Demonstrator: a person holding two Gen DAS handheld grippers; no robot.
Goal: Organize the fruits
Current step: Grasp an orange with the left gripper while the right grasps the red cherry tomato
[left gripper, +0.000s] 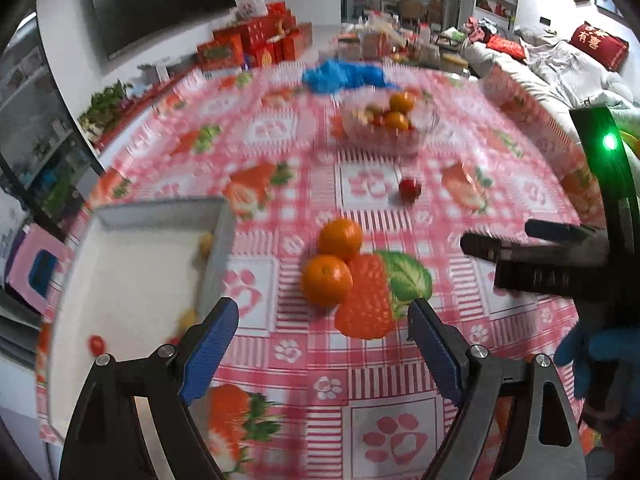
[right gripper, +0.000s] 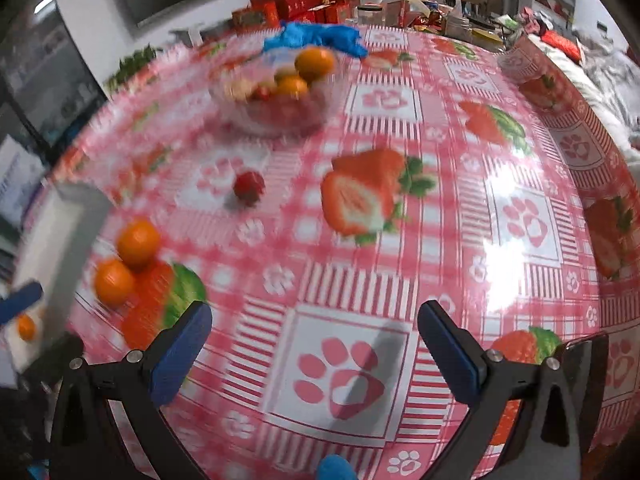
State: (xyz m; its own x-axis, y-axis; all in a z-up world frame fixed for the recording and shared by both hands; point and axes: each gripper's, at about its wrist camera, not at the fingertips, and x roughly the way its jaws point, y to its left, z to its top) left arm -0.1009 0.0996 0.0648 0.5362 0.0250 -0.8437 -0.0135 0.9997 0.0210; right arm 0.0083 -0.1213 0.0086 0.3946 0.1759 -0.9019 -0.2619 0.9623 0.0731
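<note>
While both grippers hang empty over the table, the left gripper [left gripper: 322, 330] has its blue fingers spread wide, and two oranges sit just ahead of it, slightly left of centre between the fingers. The near orange [left gripper: 327, 280] and far orange [left gripper: 340, 239] touch each other, and the pair lines up roughly fore-aft along the approach line, so the near one is the likely first pick. The white tray [left gripper: 132, 264] lies directly left of the left gripper, its right wall close to the left finger; a few small fruits already sit inside. The right gripper [right gripper: 316, 344] is also wide open, over bare tablecloth [right gripper: 440, 216], with the oranges well off to its left, so the left gripper is clearly nearer. A small red fruit [left gripper: 410, 189] lies alone further out, and beyond it stands the glass bowl [left gripper: 384, 128] of mixed fruit. Open cloth surrounds the oranges, but the right gripper's body [left gripper: 560, 264] crowds in from the right. Both views are blurred.
</note>
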